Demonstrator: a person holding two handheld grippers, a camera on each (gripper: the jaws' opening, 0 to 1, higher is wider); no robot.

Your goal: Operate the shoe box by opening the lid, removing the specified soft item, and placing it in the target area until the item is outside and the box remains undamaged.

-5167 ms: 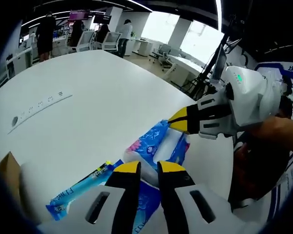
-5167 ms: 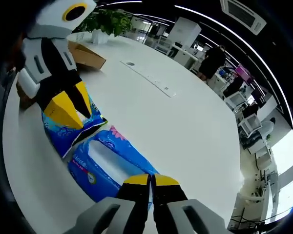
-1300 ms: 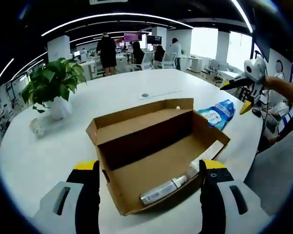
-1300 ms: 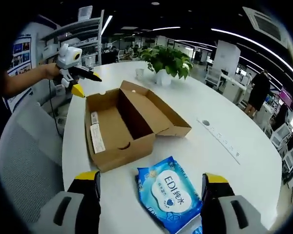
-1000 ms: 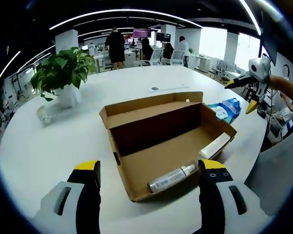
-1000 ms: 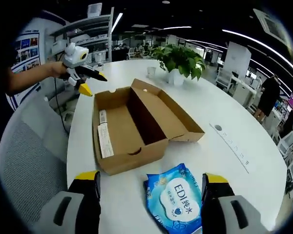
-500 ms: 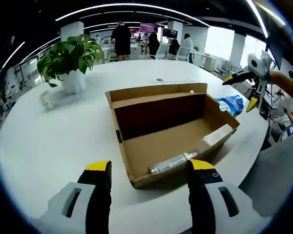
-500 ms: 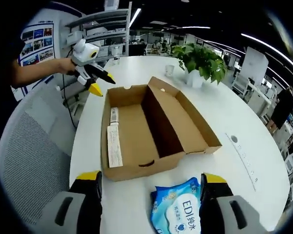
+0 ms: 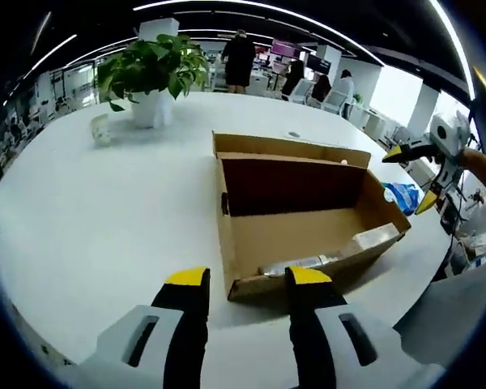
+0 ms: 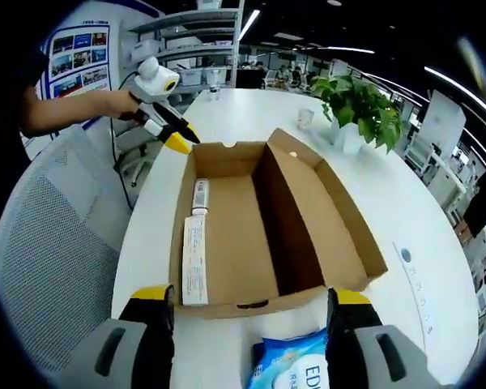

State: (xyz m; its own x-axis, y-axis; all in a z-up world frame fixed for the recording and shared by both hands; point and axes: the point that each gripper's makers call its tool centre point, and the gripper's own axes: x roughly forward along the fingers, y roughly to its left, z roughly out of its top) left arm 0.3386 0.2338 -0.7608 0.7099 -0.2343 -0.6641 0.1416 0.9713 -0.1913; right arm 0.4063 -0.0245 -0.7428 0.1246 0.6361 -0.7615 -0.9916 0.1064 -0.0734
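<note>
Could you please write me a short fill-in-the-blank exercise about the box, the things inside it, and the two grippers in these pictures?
1. The lid of the shoe box is ____.
2. Inside the box lie a tube and a long flat ____ carton.
3. The blue wipes pack lies ____ the box, on the white table.
4. The jaws of the right gripper are ____.

Missing words: open; white; outside; open

Ahead of your yellow-tipped black fingers (image 9: 186, 279): plain brown shoe box (image 9: 304, 231), white worktop (image 9: 89, 211), blue tissue pack (image 10: 296, 362).
</note>
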